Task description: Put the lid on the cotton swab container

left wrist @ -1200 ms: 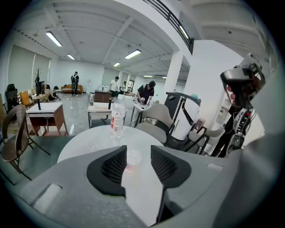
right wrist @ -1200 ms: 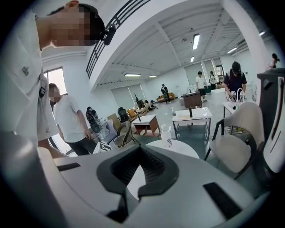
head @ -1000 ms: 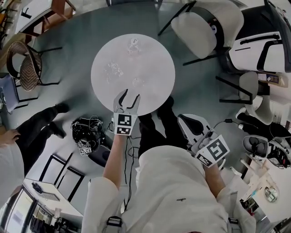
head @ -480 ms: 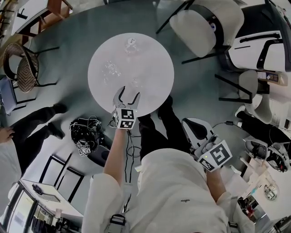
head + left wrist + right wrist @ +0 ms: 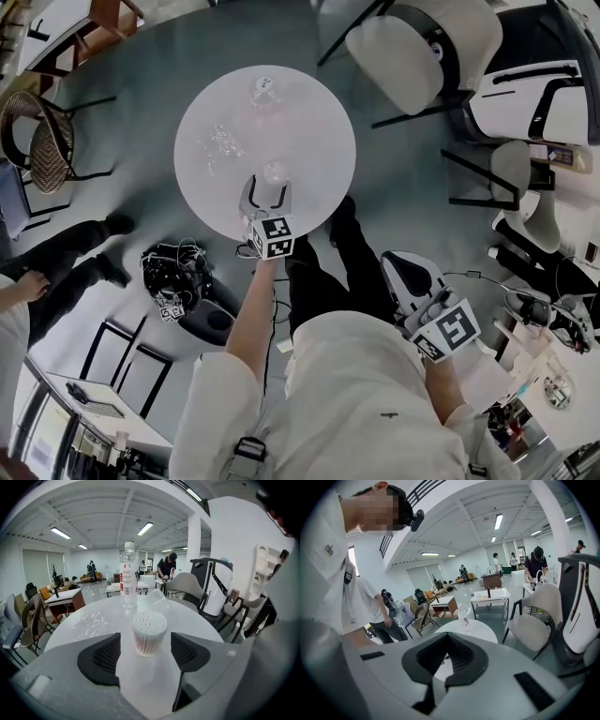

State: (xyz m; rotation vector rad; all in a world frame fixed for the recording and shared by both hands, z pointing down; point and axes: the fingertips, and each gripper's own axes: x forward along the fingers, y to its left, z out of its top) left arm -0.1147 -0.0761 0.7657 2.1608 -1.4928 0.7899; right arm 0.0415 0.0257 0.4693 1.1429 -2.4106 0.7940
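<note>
Left gripper view showed your left gripper [image 5: 144,656] had advanced, jaws opening around the untouched cotton swab container [image 5: 149,632]; right gripper [image 5: 447,639] sat closed, empty, so capping likely hadn't started.

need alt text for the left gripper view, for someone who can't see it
An open tub of cotton swabs stands on a round white table, untouched, between the opening fingers of the left gripper. Behind it stands a water bottle, and crinkled clear plastic lies on the table to the left.
</note>
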